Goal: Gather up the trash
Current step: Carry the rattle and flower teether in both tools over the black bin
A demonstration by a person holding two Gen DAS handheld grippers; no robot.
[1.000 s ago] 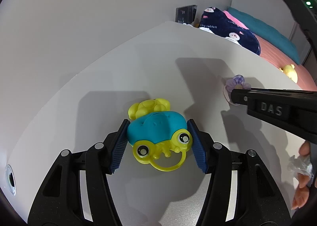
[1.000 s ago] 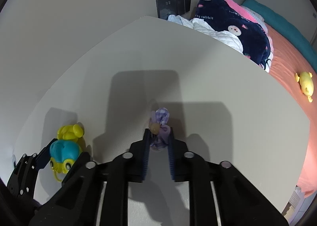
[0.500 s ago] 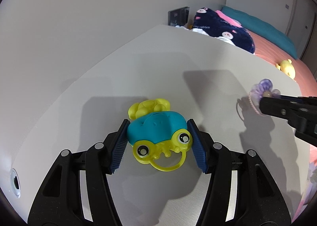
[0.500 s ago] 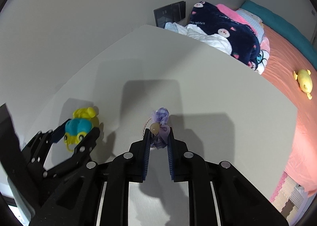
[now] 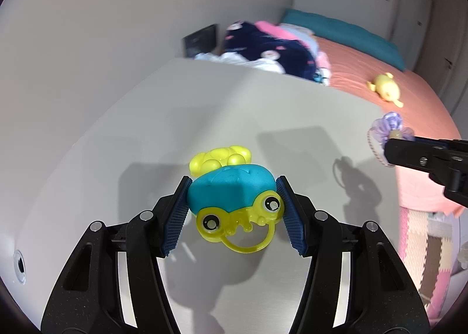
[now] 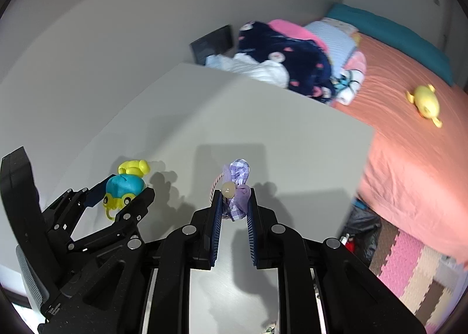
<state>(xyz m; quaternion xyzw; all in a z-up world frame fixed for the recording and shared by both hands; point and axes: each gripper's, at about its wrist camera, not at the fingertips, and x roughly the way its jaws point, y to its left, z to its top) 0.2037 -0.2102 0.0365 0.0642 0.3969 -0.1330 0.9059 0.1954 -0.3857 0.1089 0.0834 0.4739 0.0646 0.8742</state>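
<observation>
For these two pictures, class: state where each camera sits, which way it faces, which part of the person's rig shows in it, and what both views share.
Left wrist view: sits on the left gripper, looking down along its jaws at the white table; its jaws clamp the teal-and-yellow plastic frog toy.
Right wrist view: sits on the right gripper, facing down over the same table toward the bed; its jaws pinch the purple checked fabric hair tie.
Shared: table, frog toy, hair tie, yellow plush toy, and each view shows the other gripper.
</observation>
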